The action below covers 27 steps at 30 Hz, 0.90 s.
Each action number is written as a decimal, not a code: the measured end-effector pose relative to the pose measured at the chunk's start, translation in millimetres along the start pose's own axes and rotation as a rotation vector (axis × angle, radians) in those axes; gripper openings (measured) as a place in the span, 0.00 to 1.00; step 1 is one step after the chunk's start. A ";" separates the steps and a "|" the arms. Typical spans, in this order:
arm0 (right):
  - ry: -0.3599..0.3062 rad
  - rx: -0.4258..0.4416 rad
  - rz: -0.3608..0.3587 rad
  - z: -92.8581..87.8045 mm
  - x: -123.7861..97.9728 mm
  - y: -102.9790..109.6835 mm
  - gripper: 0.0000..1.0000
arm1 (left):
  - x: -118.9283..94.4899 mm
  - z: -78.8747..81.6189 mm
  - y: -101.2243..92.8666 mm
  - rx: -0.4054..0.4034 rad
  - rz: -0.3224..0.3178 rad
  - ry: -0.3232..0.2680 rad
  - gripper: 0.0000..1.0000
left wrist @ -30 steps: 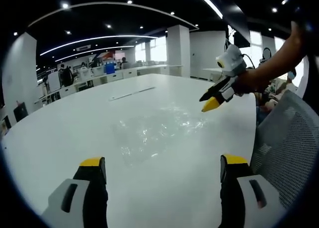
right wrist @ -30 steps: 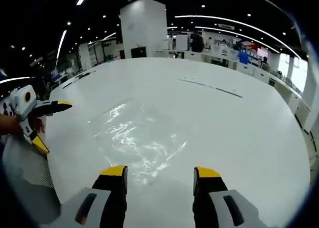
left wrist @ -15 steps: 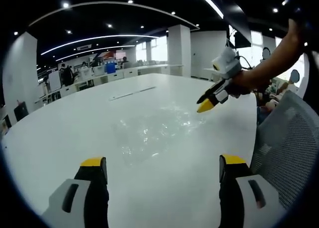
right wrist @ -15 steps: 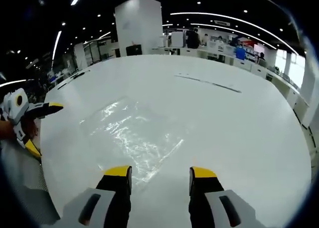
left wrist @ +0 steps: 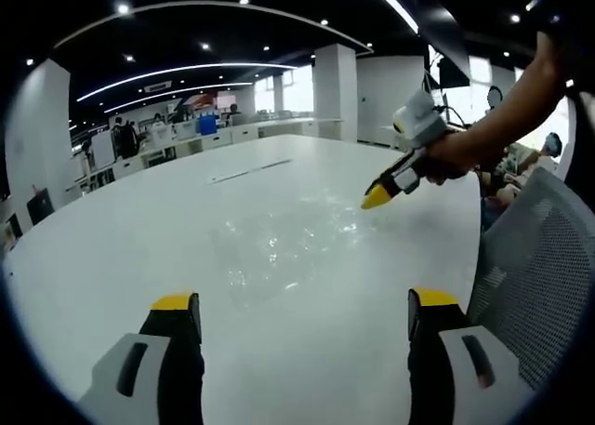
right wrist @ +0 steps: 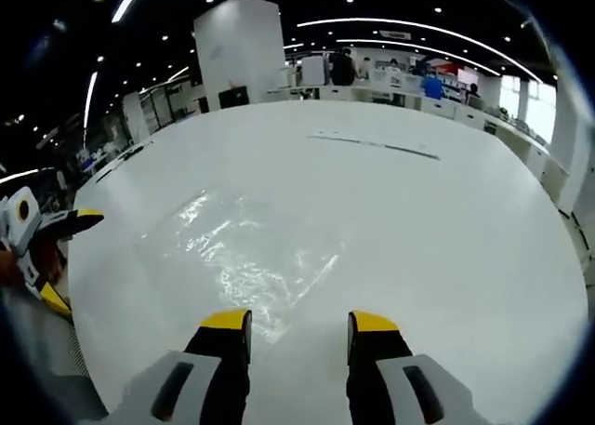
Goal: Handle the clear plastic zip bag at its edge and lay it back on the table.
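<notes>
Bag: clear crinkled plastic zip bag [right wrist: 249, 258] lying flat mid-way along the near edge of the white oval table [right wrist: 465, 211].
Right gripper [right wrist: 299, 321]: closing in on the bag's near edge since a second ago, jaws narrowly parted, empty.
Left gripper [left wrist: 299, 304]: hovering unchanged, jaws wide, empty.
Meaning: edge pinch looking imminent.

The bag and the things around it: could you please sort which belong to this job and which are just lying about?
Belongs to the job:
- bag, flat on the table
- right gripper, open, jaws above the bag's near edge
- left gripper, open, short of the bag

Just lying about:
- mesh chair beside the table
- thin strip farther along the table
</notes>
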State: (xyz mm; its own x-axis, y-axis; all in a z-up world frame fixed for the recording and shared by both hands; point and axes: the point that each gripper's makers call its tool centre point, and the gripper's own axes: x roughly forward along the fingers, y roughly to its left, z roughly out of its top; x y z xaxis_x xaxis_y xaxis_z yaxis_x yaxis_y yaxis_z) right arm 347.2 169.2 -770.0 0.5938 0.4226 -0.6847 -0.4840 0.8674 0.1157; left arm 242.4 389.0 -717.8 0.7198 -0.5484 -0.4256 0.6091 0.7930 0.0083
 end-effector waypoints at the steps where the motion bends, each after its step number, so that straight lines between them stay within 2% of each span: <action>1: -0.007 0.006 -0.012 2.5 3.7 -3.7 0.36 | -0.2 0.2 -0.4 -0.001 -0.001 0.000 0.92; 8: -0.014 0.038 -0.038 10.2 12.8 -9.1 0.28 | 0.2 -1.6 -0.7 0.000 -0.002 0.009 0.91; 12: -0.010 0.042 -0.081 12.4 20.7 -16.9 0.20 | 0.6 -2.2 -1.9 0.003 -0.007 0.012 0.89; 15: -0.015 0.058 -0.066 16.9 24.6 -15.3 0.20 | 0.8 -0.6 -3.5 0.015 -0.016 0.000 0.85; 20: -0.010 0.074 -0.053 20.2 26.9 -12.0 0.19 | 2.0 -2.4 -4.5 0.019 -0.023 0.003 0.85; 22: -0.004 0.026 -0.057 19.2 27.5 -9.7 0.15 | 2.3 -2.7 -4.5 0.020 -0.023 0.004 0.85; 27: 0.013 -0.156 -0.072 19.3 29.3 -5.7 0.06 | 2.4 -2.0 -4.9 0.022 -0.023 0.002 0.84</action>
State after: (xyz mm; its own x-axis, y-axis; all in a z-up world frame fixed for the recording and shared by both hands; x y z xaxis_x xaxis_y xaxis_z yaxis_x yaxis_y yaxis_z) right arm 379.8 181.8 -776.9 0.6228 0.3567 -0.6964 -0.5352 0.8434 -0.0465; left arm 240.4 384.3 -720.6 0.7050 -0.5658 -0.4275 0.6326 0.7743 0.0184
